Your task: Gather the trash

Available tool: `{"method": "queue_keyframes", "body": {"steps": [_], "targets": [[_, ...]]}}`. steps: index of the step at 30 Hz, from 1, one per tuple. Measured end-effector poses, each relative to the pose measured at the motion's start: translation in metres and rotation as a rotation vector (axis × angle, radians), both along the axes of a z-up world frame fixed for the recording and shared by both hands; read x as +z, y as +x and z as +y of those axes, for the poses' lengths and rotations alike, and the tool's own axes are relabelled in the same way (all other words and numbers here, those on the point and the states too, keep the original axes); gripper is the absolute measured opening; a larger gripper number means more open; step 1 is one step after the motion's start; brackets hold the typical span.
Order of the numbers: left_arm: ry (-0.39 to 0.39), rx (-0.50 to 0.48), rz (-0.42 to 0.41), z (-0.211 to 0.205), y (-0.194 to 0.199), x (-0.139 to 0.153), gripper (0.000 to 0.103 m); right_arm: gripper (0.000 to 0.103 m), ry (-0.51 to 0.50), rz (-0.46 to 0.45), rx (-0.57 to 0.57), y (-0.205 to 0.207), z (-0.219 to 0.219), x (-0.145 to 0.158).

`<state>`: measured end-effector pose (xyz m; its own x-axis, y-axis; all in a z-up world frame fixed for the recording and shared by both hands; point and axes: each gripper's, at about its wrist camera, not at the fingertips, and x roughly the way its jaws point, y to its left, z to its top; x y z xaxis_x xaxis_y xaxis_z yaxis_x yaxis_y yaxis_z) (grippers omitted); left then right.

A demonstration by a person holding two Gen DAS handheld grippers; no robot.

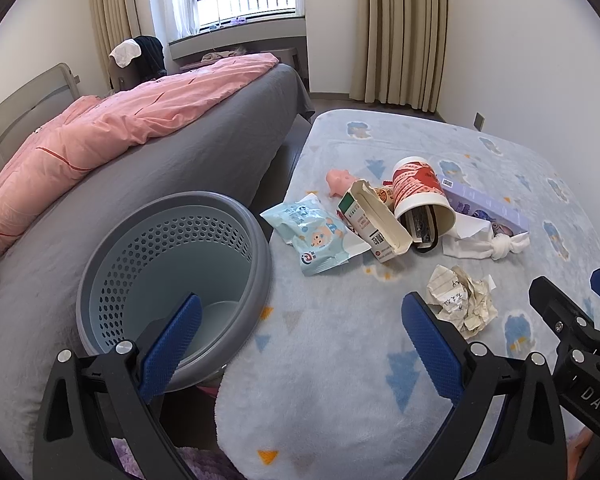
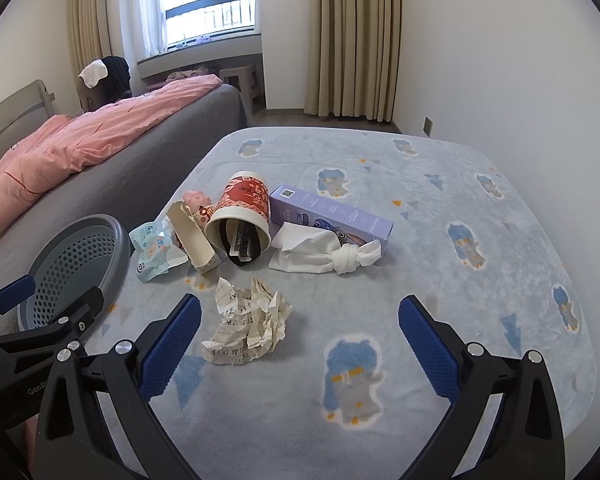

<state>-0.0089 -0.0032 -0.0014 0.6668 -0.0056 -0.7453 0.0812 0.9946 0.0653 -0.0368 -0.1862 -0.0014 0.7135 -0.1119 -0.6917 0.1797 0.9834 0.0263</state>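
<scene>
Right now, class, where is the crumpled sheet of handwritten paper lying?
The crumpled sheet of handwritten paper lies on the pale blue fleece blanket, nearest the cameras, in front of the tipped red-and-white paper cup, just ahead of the right gripper.

Both wrist views look forward, low over the blanket (image 2: 440,208), sharing the trash pile (image 1: 400,216).

The blanket (image 2: 440,184) is pale blue with blue cartoon figures and small triangles. The perforated bin (image 1: 256,240) is grey; the cup (image 2: 242,200) red and white.
</scene>
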Motion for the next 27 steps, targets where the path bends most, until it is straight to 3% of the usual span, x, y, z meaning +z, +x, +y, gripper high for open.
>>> {"method": "queue_keyframes", "body": {"steps": [27], "targets": [[-0.001, 0.003, -0.003, 0.0014, -0.0005, -0.0015, 0.096, 0.097, 0.003, -0.003, 0.000, -0.0001, -0.0007, -0.0001]]}}
